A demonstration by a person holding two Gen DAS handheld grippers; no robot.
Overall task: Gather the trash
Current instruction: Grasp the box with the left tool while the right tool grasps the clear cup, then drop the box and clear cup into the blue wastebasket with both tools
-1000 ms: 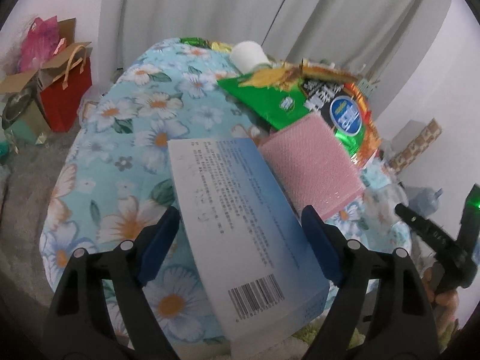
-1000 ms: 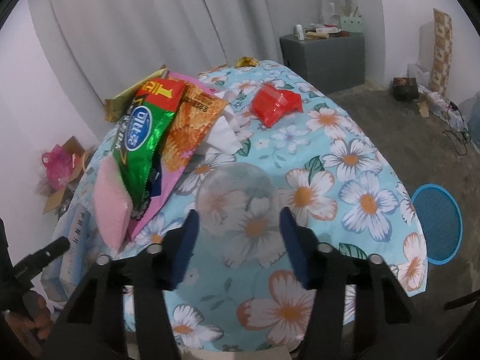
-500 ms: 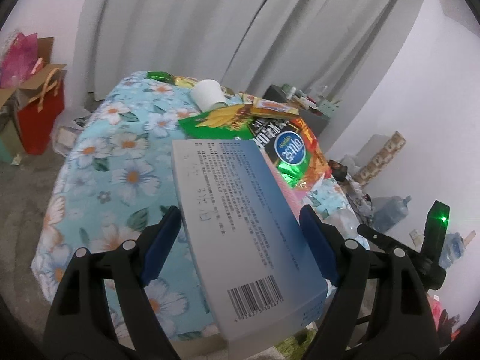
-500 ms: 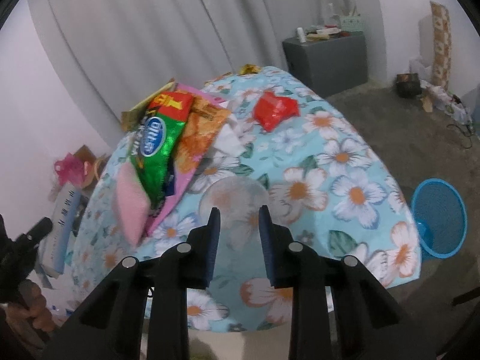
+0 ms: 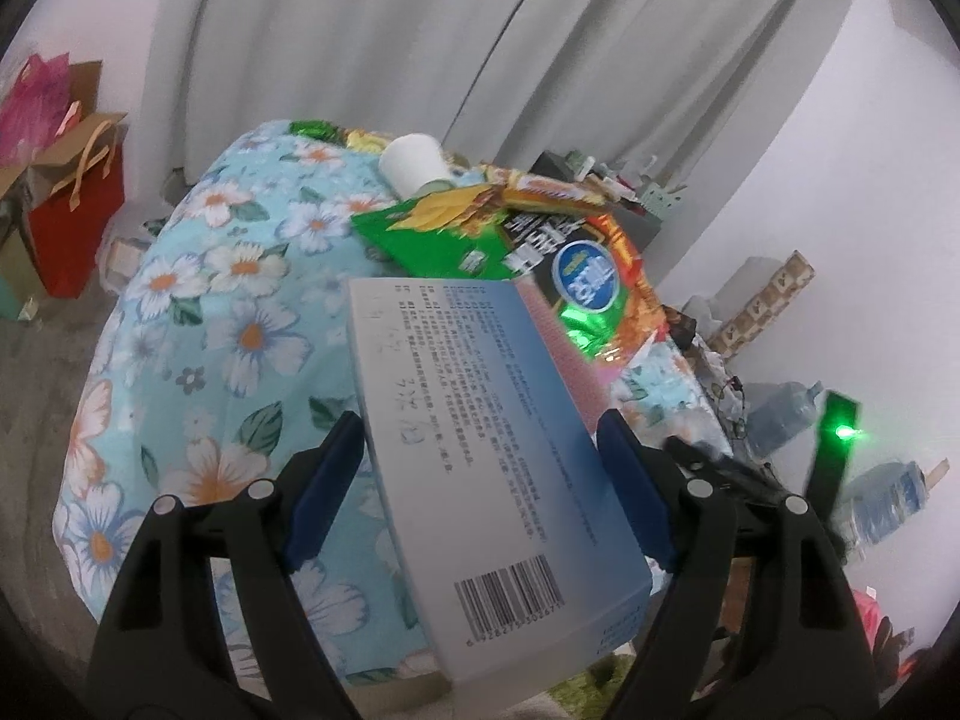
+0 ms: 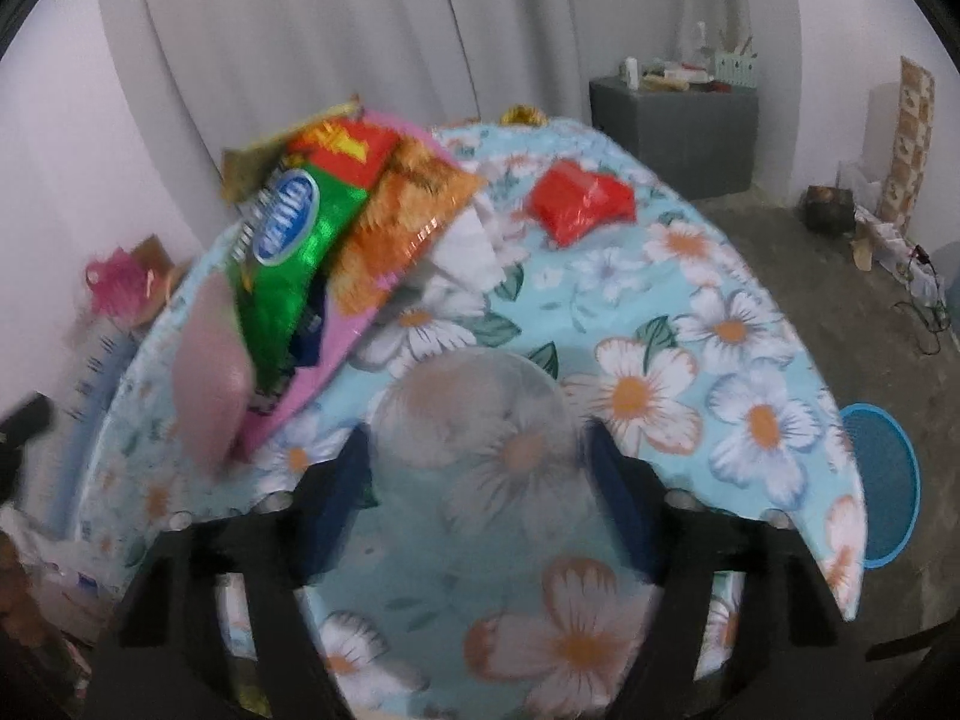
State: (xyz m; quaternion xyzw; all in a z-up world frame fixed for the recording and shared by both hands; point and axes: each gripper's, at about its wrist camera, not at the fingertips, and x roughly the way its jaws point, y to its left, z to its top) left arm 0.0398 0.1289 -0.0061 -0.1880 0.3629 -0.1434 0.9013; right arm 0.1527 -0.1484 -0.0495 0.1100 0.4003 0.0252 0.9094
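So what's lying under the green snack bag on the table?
In the right wrist view, the green snack bag lies on a pink sheet, with an orange wrapper beside it. Anything beneath the pile is covered.

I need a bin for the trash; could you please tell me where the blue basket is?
In the right wrist view, the blue basket stands on the floor at the right edge, just beyond the floral tablecloth's right rim.

Both grippers (image 5: 483, 480) (image 6: 477, 483) black, blue pads, silver screws; right view perhaps blurred
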